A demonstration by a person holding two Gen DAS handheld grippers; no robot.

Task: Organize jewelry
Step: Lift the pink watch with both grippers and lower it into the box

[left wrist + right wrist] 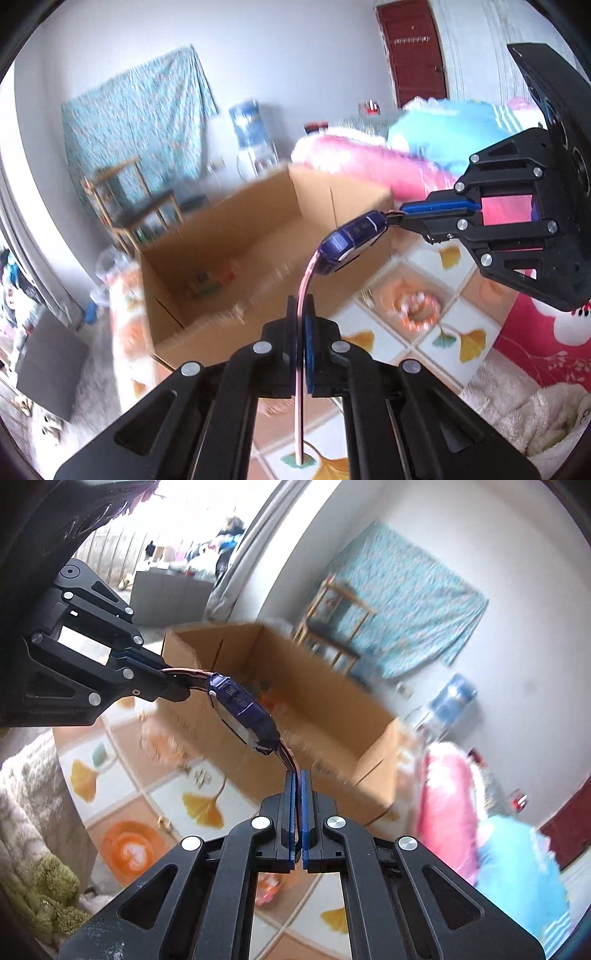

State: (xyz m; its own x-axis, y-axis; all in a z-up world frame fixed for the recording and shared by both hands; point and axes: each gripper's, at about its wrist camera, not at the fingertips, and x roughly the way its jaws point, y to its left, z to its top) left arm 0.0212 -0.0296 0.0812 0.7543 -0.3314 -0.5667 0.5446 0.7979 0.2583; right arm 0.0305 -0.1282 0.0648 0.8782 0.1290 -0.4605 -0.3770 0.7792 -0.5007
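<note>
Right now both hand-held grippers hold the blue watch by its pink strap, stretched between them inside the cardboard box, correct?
Not inside. The left wrist view shows the watch held in the air in front of the cardboard box, between the left hand-held gripper and right hand-held gripper, one on each strap end.

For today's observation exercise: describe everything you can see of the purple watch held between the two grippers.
The watch has a glossy purple, plastic-looking case with small side buttons and a thin pink strap on each end. It hangs in the air in front of the open cardboard box, above the patterned tablecloth. The left gripper is shut on one strap, the right gripper on the other. Its face is turned away.
</note>
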